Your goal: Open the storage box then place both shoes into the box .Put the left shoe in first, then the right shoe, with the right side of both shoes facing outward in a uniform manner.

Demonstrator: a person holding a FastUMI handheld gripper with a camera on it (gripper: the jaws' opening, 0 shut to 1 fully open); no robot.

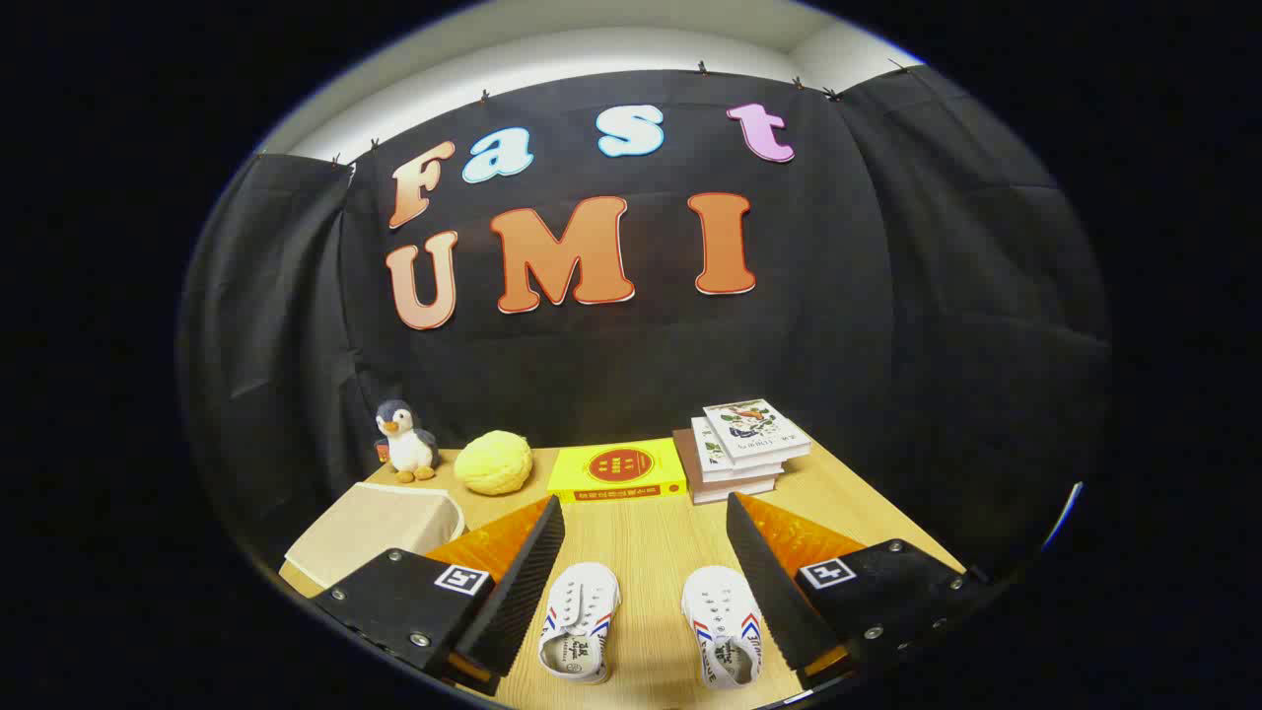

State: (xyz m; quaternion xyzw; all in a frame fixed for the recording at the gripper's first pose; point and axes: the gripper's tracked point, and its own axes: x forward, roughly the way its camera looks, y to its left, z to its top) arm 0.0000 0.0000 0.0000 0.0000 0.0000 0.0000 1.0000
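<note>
A: Where are the 2 small white canvas shoes (651,626)?
B: Side by side on the pale wooden table (646,537), between the gripper (646,513) fingers, spread wide, grasping nothing.
A: The box?
B: The beige fabric storage box (380,528) sits beside the table's edge.

two shoes (651,623) lie side by side between the spread gripper (646,513) fingers, books (744,449) beyond.

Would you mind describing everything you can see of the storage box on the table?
The storage box is a beige, fabric-looking box with a lighter trim along its rim. It sits on the wooden table, beside the open gripper, nearer than the penguin toy and the yellow plush ball. Its lid looks closed and flat. One finger's housing overlaps its near corner in the view; whether they touch cannot be told. Nothing rests on it.
</note>
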